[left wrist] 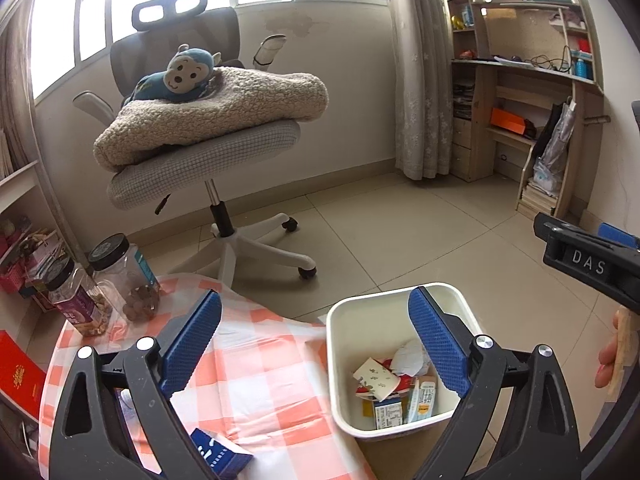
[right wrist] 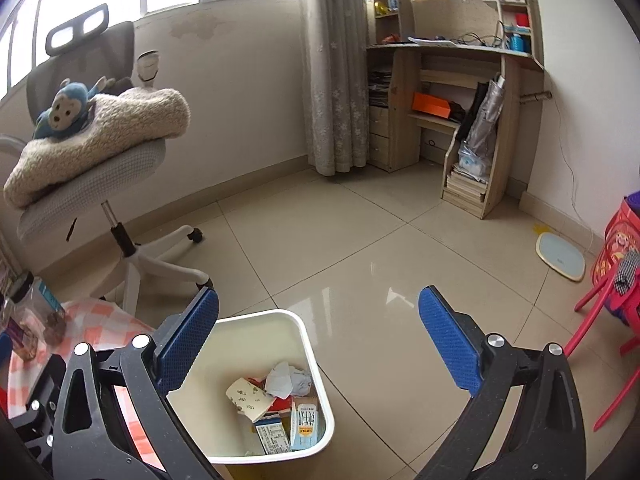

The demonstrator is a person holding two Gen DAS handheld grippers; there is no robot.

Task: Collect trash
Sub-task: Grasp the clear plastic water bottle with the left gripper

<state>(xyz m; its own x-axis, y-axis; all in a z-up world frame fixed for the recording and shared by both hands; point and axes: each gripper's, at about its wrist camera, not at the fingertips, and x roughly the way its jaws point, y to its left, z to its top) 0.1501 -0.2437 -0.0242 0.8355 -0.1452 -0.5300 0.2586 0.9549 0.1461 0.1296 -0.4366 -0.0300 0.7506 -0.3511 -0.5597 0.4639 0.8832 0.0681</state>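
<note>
A cream waste bin (left wrist: 340,344) stands on the floor beside the table; it also shows in the right wrist view (right wrist: 316,376). It holds several pieces of trash: a paper cup (left wrist: 376,378), crumpled tissue (right wrist: 288,380) and small cartons (right wrist: 304,424). My left gripper (left wrist: 316,340) is open and empty, held above the table edge and the bin. My right gripper (right wrist: 320,340) is open and empty, above the bin's right side. A blue box (left wrist: 218,454) lies on the table under my left gripper.
A round table with an orange checked cloth (left wrist: 256,364) carries two snack jars (left wrist: 100,292). An office chair (left wrist: 224,216) with a blanket and a monkey toy stands behind it. A wooden desk (right wrist: 460,80), a scale (right wrist: 560,256) and a red chair (right wrist: 600,340) stand to the right.
</note>
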